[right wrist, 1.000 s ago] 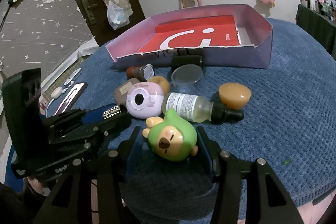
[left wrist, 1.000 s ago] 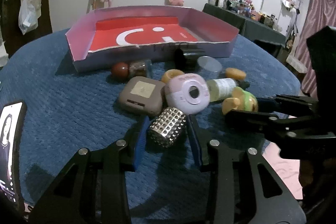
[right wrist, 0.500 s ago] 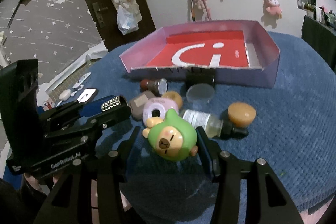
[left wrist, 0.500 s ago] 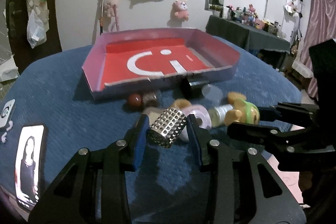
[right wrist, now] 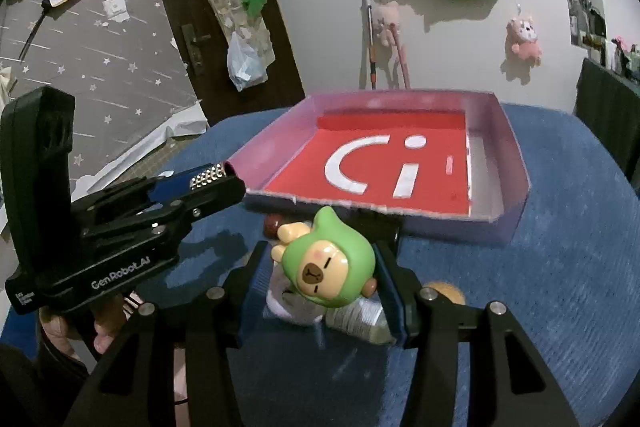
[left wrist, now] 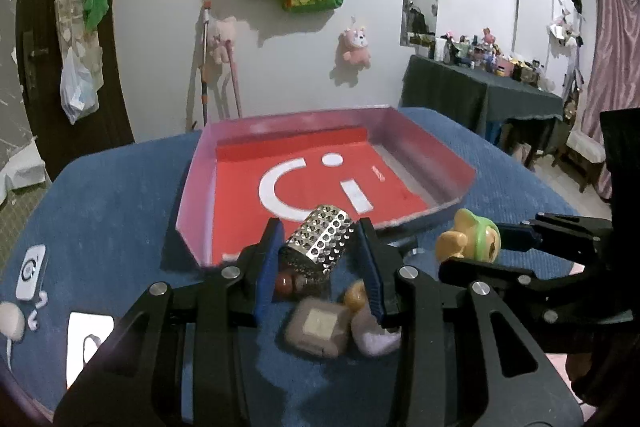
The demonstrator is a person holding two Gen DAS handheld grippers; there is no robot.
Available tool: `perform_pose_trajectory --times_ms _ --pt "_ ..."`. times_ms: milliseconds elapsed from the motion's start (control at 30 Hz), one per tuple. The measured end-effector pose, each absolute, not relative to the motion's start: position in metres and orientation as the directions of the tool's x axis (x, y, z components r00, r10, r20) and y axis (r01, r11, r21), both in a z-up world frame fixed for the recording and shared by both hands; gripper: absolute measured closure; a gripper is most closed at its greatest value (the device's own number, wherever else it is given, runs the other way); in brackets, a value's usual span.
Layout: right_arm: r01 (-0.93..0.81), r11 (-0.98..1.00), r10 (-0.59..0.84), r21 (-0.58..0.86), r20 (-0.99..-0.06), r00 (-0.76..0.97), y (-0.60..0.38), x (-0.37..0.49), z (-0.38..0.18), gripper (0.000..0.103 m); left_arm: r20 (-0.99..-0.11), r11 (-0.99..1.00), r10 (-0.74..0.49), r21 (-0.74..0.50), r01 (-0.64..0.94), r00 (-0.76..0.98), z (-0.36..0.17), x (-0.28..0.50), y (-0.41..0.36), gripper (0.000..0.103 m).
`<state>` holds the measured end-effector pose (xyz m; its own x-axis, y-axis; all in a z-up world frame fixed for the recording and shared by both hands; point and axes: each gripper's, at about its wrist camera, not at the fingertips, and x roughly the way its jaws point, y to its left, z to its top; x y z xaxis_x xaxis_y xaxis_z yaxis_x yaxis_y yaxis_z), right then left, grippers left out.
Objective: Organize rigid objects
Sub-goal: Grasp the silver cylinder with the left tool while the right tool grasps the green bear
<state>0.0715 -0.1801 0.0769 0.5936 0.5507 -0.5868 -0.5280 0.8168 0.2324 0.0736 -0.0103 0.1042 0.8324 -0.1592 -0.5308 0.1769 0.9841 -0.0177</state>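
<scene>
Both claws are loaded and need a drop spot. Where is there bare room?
The tray floor is bare wall to wall. Blue cloth right of the tray's near corner is also bare. It is crowded in front of the tray's near wall, around the brown case.

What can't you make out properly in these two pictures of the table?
- Left wrist view: the brown ball and small items behind it, largely hidden by the perforated metal cylinder in the left gripper.
- Right wrist view: the clear bottle, label unreadable, mostly covered by the green-hooded toy figure in the right gripper.
- Left wrist view: the phone, screen glared and blurred.
</scene>
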Motion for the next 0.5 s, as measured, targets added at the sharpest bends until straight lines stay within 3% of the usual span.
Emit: perform_pose_trajectory --times_ms 500 --pt "-0.529 0.827 0.533 0.193 -0.572 0.624 -0.172 0.113 0.102 0.049 -0.518 0.991 -0.122 -0.013 0.134 0.847 0.119 0.117 -0.008 0.068"
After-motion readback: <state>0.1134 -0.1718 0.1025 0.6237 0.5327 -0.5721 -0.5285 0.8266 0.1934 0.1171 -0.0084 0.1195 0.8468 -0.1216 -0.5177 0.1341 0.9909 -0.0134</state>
